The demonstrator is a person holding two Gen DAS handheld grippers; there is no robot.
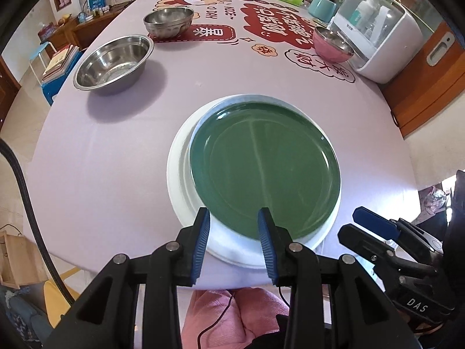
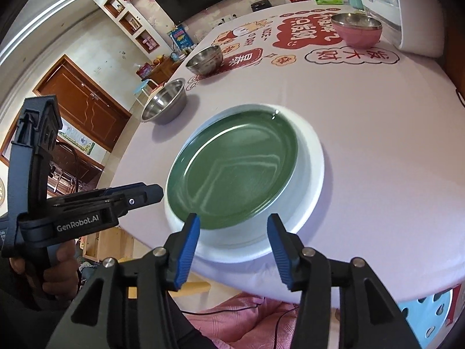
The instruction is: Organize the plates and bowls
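Plates first: the round dark-green glazed plate (image 1: 263, 163) lies flat on top of the larger round white plate (image 1: 178, 174), pushed a little toward my right so that a crescent of white shows on the left side, and the pair sits near the front edge of the lilac tabletop (image 1: 110, 151), straight ahead of both my tools. My left gripper (image 1: 234, 222) has its jaws spread, holding nothing, their tips hovering over the near rim of the stack; whether they touch the rim I cannot tell. My right gripper (image 2: 234, 228) is likewise spread and empty, just short of the near rim in its own view. A plate has no long axis, so what matters is the rim, which lies level and crosses in front of both sets of jaws; I judge that a grasp would call for one pad above and one below that edge. The left looks slightly nearer. Remaining bowls lie beyond: a wide stainless steel bowl (image 1: 113, 62) far left, a smaller deep steel bowl (image 1: 168, 21) behind it, and a pink bowl with steel lining (image 1: 332, 45) far right, all well apart from the plates.
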